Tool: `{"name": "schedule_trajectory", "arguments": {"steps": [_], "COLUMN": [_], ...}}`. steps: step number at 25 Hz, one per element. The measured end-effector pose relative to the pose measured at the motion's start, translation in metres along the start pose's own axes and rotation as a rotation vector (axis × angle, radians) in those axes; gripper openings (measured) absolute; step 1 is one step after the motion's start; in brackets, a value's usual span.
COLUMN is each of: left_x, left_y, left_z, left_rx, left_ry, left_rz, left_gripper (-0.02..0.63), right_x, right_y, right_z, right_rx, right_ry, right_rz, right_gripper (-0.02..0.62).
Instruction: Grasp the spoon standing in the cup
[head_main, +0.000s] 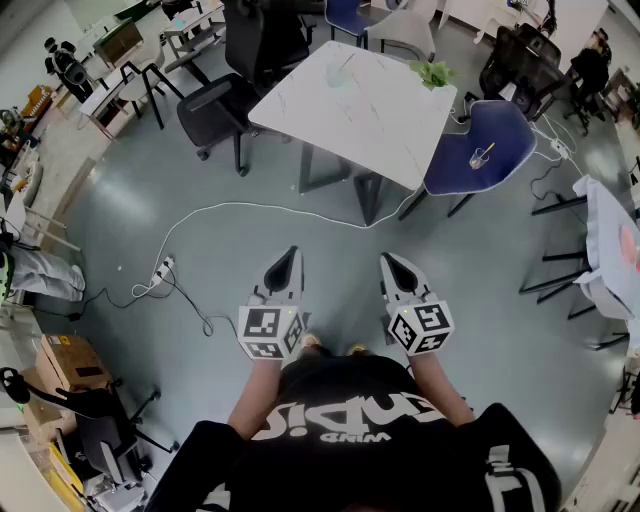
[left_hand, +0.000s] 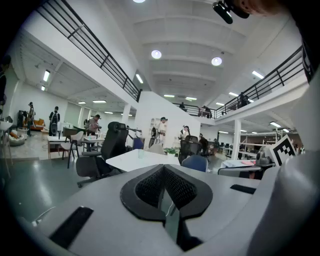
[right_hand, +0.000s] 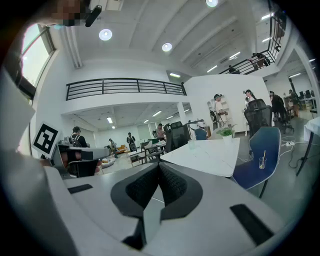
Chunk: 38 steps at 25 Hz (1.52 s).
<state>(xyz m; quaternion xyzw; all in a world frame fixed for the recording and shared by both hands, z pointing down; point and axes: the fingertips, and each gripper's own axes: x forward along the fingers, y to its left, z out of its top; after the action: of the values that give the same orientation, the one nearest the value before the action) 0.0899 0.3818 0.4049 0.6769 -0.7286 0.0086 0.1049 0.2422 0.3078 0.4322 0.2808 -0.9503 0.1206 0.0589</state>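
Observation:
A clear cup (head_main: 481, 158) with a spoon standing in it rests on the seat of a blue chair (head_main: 498, 132), far ahead to the right. The right gripper view shows the same cup (right_hand: 262, 161) on that blue chair (right_hand: 265, 142), small and distant. My left gripper (head_main: 291, 254) and right gripper (head_main: 386, 260) are held side by side over the grey floor, well short of the chair. Both are shut and hold nothing, as the left gripper (left_hand: 163, 167) and right gripper (right_hand: 159, 165) show in their own views.
A white table (head_main: 360, 100) stands ahead, with a glass (head_main: 340, 72) and a small plant (head_main: 432, 72) on it. Black office chairs (head_main: 215, 105) stand to its left. A white cable (head_main: 250, 208) and a power strip (head_main: 163, 270) lie on the floor. People stand in the distance.

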Motion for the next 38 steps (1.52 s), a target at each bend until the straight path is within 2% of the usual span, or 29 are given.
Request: {"name": "schedule_trajectory", "arguments": {"steps": [16,26,38], "left_x": [0.0,-0.002,0.016], "left_y": [0.019,0.054,0.074], "left_z": [0.003,0.001,-0.003], "left_rx": [0.01,0.012,0.003], "left_ry": [0.006,-0.006,-0.006], "left_rz": [-0.029,-0.065,-0.127], "left_gripper": [0.014,0.014,0.014], "right_x": [0.016,0.039,0.059], "right_y": [0.019,0.036,0.035], "right_z": [-0.001,-0.01,-0.008], "right_rx": [0.016,0.024,0.037], "right_ry": [-0.014,-0.023,-0.041], "right_rz": [-0.011,-0.02,-0.109], "right_gripper": [0.012,0.012,0.012]}}
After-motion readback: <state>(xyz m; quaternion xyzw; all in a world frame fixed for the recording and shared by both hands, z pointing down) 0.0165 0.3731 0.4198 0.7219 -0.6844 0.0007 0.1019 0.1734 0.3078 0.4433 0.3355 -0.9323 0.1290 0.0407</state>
